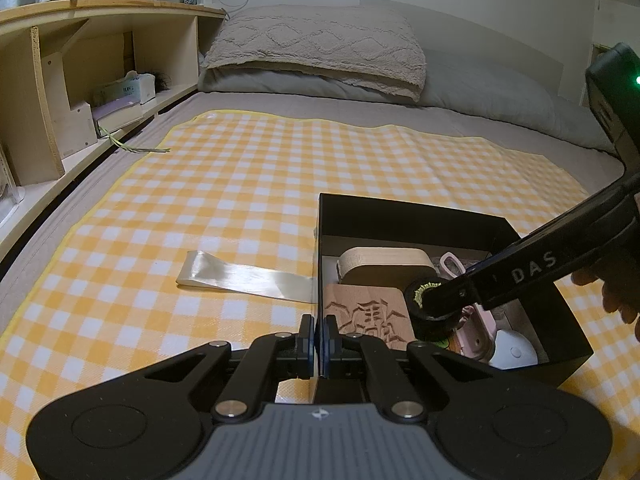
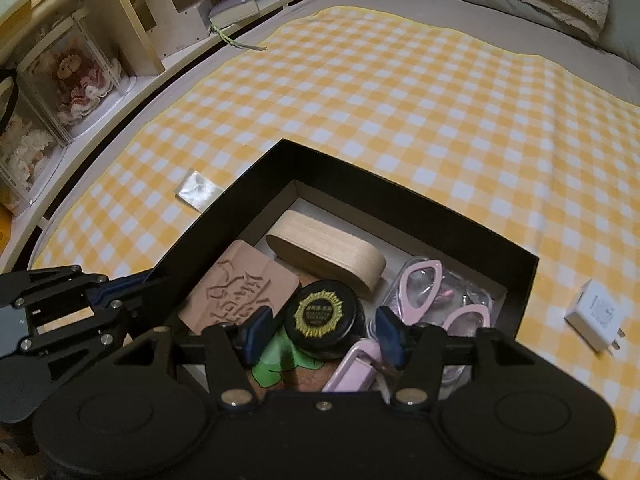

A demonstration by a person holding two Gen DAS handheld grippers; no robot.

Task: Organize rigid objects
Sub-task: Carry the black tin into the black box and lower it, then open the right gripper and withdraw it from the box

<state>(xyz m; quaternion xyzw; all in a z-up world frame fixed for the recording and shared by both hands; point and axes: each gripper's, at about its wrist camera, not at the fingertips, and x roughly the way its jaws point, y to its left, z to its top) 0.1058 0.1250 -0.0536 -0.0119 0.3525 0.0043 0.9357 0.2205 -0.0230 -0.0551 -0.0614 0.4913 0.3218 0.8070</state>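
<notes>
From the left wrist, the left gripper is seen clamped on the black box's wall. From the right wrist, the right gripper is held wide open around a round tin — inside the box, on the bed.

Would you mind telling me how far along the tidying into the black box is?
Mostly done: the black box already holds the wooden case, carved block and pink scissors. The open right gripper straddles the black jar inside. Left: the white charger on the cloth.
</notes>
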